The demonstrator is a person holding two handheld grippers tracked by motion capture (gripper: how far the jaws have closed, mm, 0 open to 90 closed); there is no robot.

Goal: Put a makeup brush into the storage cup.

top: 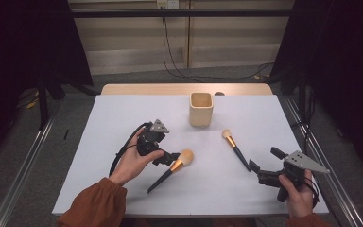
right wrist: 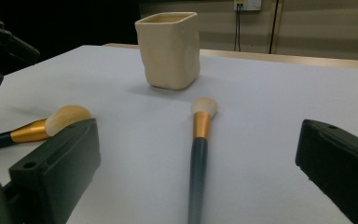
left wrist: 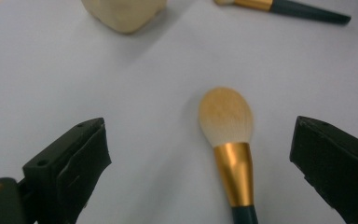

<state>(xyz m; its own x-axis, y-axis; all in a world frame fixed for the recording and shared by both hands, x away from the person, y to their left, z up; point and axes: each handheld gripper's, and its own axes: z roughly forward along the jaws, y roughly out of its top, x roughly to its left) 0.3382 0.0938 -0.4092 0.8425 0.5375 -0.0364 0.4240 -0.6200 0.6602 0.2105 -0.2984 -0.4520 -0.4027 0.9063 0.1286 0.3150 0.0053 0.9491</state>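
Straddling the big brush (left wrist: pixel 227 140) with left fingers (left wrist: pixel 70 163) spread wide, gripping nothing; small brush (right wrist: pixel 199 154) lying between right fingers (right wrist: pixel 335 163), also wide, empty. Risk: closing off-centre, rolling handles away.

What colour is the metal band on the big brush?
Gold, on the big brush; the left gripper view shows it best.

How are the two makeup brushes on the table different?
The big brush has a wide, round, fluffy head; the small brush has a narrow little head. The big brush lies between the open jaws of the left gripper, while the small brush lies in front of the right gripper. Their heads lean opposite ways. Both have dark handles, gold collars and pale bristles, and lie flat on the table.
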